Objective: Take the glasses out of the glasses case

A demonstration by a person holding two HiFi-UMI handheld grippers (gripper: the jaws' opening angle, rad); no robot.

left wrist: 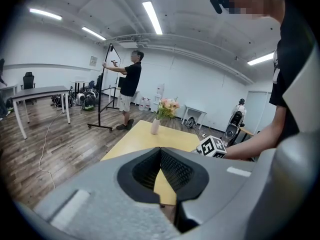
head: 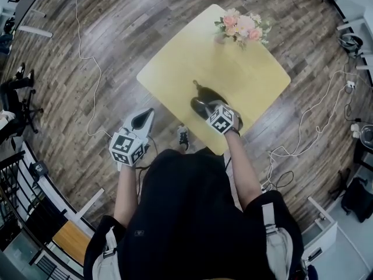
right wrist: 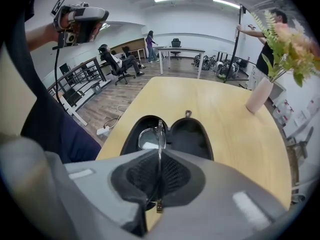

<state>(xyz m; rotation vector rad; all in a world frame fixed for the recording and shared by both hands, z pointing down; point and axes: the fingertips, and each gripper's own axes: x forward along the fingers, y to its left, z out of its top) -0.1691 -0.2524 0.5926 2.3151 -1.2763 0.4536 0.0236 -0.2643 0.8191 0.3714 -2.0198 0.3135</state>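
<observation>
A black glasses case (head: 200, 104) lies open near the front edge of the yellow table (head: 233, 69); its two halves (right wrist: 192, 136) lie flat. My right gripper (right wrist: 160, 152) is over the case, shut on the thin metal-framed glasses (right wrist: 158, 131). The glasses stand edge-on between the jaws, one lens still low in the left half. In the head view the right gripper (head: 214, 111) covers the case's near side. My left gripper (head: 149, 113) is held off the table's left side above the floor, its jaws (left wrist: 160, 149) shut with nothing in them.
A pale vase of pink flowers (head: 242, 27) stands at the table's far corner (right wrist: 260, 96). Cables (head: 87, 57) trail over the wooden floor around the table. A person holding a tall stand (left wrist: 131, 84) is beyond the table, with desks and chairs farther off.
</observation>
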